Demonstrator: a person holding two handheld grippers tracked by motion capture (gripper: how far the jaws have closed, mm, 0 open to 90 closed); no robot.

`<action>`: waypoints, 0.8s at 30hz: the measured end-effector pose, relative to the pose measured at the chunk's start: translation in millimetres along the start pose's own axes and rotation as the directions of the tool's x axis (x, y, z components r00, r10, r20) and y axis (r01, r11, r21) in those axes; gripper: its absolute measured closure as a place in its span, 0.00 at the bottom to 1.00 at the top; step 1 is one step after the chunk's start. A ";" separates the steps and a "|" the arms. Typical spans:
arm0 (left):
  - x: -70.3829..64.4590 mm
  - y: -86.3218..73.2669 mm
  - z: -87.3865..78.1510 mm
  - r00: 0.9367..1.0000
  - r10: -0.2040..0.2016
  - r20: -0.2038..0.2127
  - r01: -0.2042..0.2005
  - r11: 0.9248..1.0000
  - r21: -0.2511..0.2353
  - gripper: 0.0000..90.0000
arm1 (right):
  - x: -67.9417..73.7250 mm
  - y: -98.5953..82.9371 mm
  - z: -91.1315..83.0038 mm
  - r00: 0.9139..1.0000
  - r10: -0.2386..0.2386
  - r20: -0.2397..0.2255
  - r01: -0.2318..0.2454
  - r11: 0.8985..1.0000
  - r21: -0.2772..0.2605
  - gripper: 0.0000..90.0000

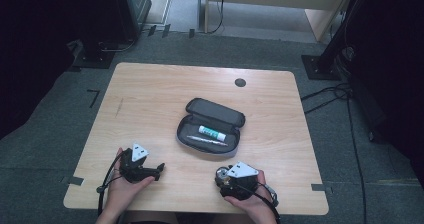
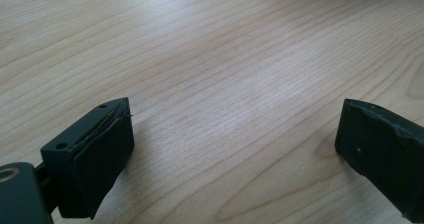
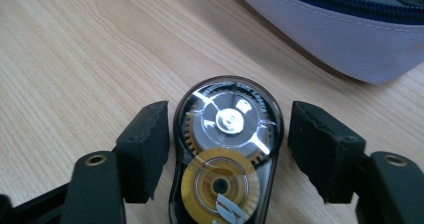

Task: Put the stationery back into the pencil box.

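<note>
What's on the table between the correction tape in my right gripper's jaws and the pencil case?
Nothing: in the right gripper view, only bare wooden table separates the correction tape from the open pencil case.

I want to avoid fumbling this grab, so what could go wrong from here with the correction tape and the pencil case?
1. The right gripper straddles the correction tape with gaps at both fingers; its smooth rounded shell could slip or twist as they close.
2. The pencil case lies close ahead, so a forward push could nudge it.
3. The left gripper is open over bare table, so nothing steadies the case.
</note>
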State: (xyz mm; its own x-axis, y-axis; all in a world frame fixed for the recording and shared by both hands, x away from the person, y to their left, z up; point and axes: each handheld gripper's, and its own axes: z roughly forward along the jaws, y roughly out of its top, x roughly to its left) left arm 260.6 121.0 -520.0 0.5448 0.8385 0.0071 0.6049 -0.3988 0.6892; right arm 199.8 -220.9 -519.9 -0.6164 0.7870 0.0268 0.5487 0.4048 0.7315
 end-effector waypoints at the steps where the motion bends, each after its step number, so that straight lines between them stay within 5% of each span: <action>1: 0.0 0.0 0.1 1.000 0.000 0.000 0.000 1.000 0.000 0.03 | 0.1 -0.1 -0.2 1.000 0.003 0.003 -0.003 1.000 0.000 0.38; 3: 0.0 0.1 0.1 1.000 0.000 0.001 0.000 1.000 0.000 0.03 | 0.4 -0.7 -0.4 1.000 0.002 0.003 -0.002 1.000 -0.010 0.45; 16: 0.0 0.2 0.2 1.000 0.005 0.007 -0.005 1.000 0.000 0.03 | -3.5 0.9 -3.2 1.000 0.006 -0.008 -0.006 1.000 -0.007 0.46; 24: 0.0 0.2 0.2 1.000 0.005 0.008 -0.005 1.000 0.000 0.03 | -8.3 6.6 -10.2 0.999 0.033 -0.030 -0.035 0.997 -0.064 0.46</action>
State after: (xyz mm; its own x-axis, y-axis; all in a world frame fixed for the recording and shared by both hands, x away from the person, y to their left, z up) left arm 260.8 120.9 -520.0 0.5525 0.8335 0.0053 0.6021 -0.4035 0.6889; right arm 202.7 -229.5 -508.4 -0.6150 0.7853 0.0715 0.5324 0.3467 0.7722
